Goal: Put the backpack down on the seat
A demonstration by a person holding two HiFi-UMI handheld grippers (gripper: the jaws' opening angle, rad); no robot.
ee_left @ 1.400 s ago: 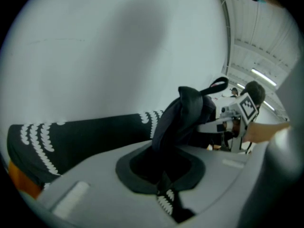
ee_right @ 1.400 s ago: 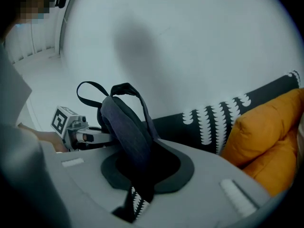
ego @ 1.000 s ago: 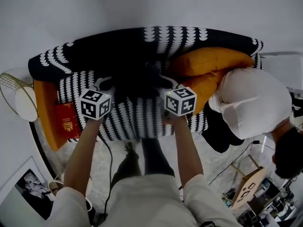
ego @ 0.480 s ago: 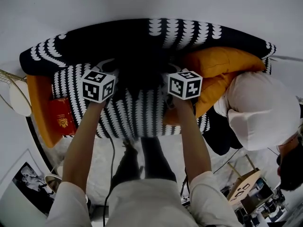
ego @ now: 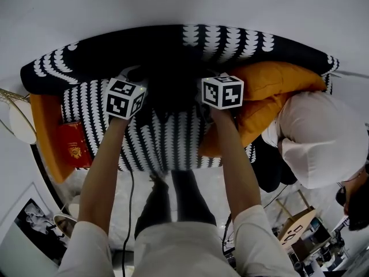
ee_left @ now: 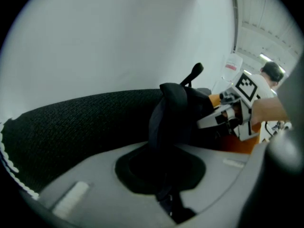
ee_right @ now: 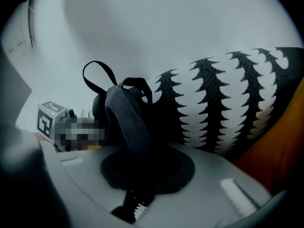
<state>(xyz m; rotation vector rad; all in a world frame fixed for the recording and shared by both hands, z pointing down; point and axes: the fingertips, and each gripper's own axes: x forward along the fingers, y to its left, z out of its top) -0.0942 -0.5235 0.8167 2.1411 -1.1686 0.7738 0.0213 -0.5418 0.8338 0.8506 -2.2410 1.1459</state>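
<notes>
The black backpack (ego: 172, 91) hangs between my two grippers over the black-and-white patterned sofa seat (ego: 167, 140), close to the backrest (ego: 173, 45). My left gripper (ego: 134, 81) is shut on one dark shoulder strap (ee_left: 164, 122), which runs up out of its jaws (ee_left: 166, 196). My right gripper (ego: 209, 82) is shut on the other strap (ee_right: 126, 120), pinched low between its jaws (ee_right: 135, 198). Both pairs of jaws have just eased open slightly, with the straps still between them. The carry loop (ee_right: 97, 72) stands up on top. The bag's underside is hidden.
Orange cushions (ego: 271, 82) lie at the sofa's right end, beside a person in a white top (ego: 320, 140). At the left end a red pouch (ego: 70, 146) rests on another orange cushion (ego: 46, 126). A framed picture (ego: 29, 224) lies on the floor.
Both grippers have moved forward and down toward the sofa backrest, carrying the backpack with them. The seated person has shifted slightly to the right in the view.
</notes>
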